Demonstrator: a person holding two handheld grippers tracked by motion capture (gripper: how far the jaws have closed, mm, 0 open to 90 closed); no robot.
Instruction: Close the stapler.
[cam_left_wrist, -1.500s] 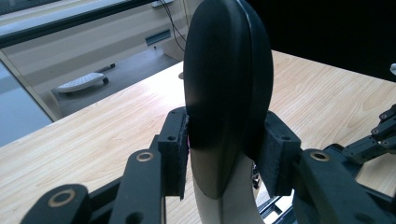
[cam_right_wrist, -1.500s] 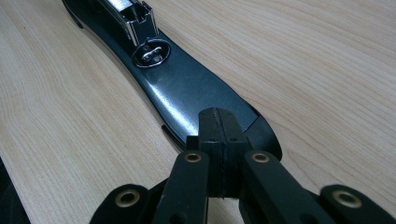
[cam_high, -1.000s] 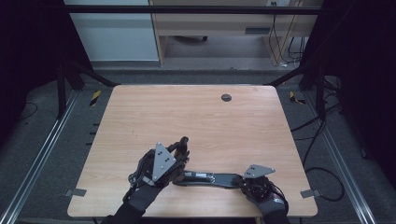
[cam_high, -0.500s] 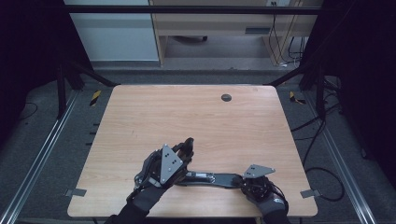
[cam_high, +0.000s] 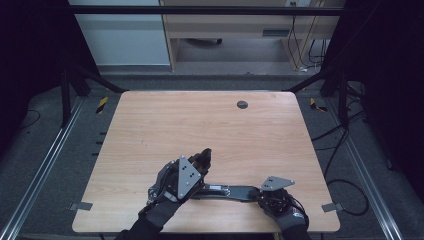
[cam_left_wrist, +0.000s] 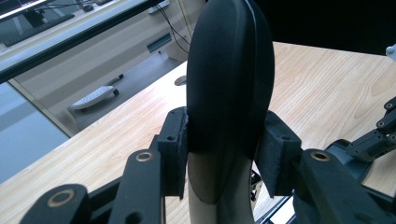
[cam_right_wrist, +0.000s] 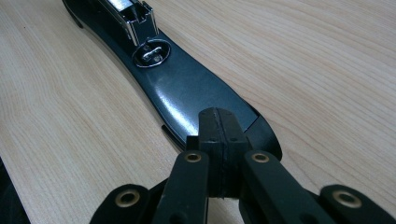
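Working at the near edge of a pale wooden table (cam_high: 150, 125), a person opens a black stapler (cam_high: 227, 190) with a gripper in each hand. The stapler's base lies flat along the near edge, running between the two hands. Its black top arm (cam_left_wrist: 229, 84) is swung up, standing almost upright at the left end. The left gripper (cam_high: 197, 162) has its jaws clamped on that raised arm, one pad pressing each side of it, as the left gripper view shows; beyond it, the tabletop runs to its far edge. The right gripper (cam_right_wrist: 219, 135) holds its jaws pressed together with no gap between the pads, their tips pressing down on the rounded end of the base. In the right gripper view, the base stretches away across the wood grain, with a round metal anvil (cam_right_wrist: 150, 54) set into it and a silver staple channel (cam_right_wrist: 133, 14) just beyond. A small dark round grommet (cam_high: 242, 104) sits near the table's far edge, well apart from the stapler.
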